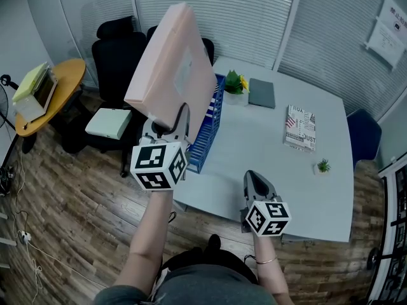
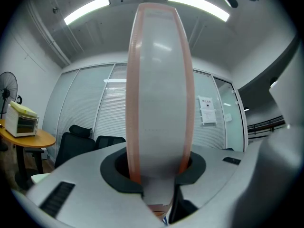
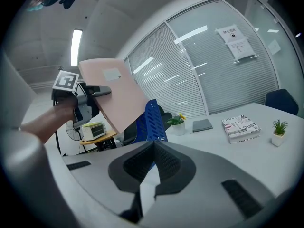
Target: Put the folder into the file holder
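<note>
A large pink folder (image 1: 172,68) stands tilted in the air, its lower edge clamped in my left gripper (image 1: 168,124). The left gripper view shows the folder (image 2: 159,80) edge-on, rising from between the jaws of my left gripper (image 2: 159,170), which press on both its faces. The blue mesh file holder (image 1: 206,129) stands on the white table's (image 1: 267,151) left edge, just below and right of the folder. My right gripper (image 1: 255,178) hovers low at the table's front edge, shut and empty. Its view takes in the file holder (image 3: 154,120) and folder (image 3: 114,91).
On the table are a potted plant with a yellow flower (image 1: 235,83), a grey notebook (image 1: 261,93), a printed book (image 1: 300,127) and a tiny plant (image 1: 324,166). Black office chairs (image 1: 117,49) and a round wooden side table (image 1: 67,84) stand to the left.
</note>
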Demonstrator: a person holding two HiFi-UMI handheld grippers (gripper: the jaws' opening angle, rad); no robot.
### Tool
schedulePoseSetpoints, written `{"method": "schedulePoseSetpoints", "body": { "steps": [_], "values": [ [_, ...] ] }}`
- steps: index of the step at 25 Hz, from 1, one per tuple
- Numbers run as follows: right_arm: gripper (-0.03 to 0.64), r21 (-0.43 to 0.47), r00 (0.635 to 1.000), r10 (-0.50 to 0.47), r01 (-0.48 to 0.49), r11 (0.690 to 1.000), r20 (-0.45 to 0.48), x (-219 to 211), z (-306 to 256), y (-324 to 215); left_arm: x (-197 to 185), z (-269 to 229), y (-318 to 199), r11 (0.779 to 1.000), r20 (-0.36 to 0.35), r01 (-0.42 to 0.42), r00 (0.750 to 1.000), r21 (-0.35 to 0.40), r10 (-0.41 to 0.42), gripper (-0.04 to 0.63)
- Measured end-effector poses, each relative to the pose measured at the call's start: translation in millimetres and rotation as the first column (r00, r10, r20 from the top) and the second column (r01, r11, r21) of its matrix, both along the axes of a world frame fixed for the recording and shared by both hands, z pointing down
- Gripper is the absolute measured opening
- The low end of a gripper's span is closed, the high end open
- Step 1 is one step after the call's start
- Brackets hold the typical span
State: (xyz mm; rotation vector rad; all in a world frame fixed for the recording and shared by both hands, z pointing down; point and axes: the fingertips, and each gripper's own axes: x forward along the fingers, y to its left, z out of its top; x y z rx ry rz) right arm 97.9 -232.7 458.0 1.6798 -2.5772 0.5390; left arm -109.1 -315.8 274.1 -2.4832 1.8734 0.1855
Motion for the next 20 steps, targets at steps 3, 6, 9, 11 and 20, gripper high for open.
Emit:
{"method": "schedulePoseSetpoints", "body": {
  "steps": [3,6,9,11,20],
  "values": [
    [0.006,-0.007,1.000,-0.001,0.001,1.000,-0.001,1.6,2.4,-1.2,0.9,9.2,-3.4,1.000,0.004,0.002,1.000,-0.017,-0.002,0.144],
    [0.008,-0.014,1.000,-0.001,0.001,1.000,0.000,4.5,4.6,-3.3,3.2,18.3,-8.0,0.999,0.007,0.003,1.000,-0.033,-0.003,0.144],
    [0.006,-0.020,1.000,-0.002,0.002,1.000,-0.001,5.6,7.1,-4.0,4.0,28.2,-11.0,0.999,0.013,0.006,1.000,-0.052,-0.006,0.146],
    [0.006,-0.025,1.000,-0.001,0.001,1.000,-0.001,6.2,9.0,-4.9,4.2,35.1,-13.2,0.998,0.018,0.006,1.000,-0.065,-0.005,0.146],
    [0.008,-0.037,1.000,-0.005,0.005,0.999,-0.005,5.8,13.3,-6.1,4.1,62.3,-18.4,0.996,0.040,0.008,0.999,-0.092,-0.004,0.144]
  ]
}}
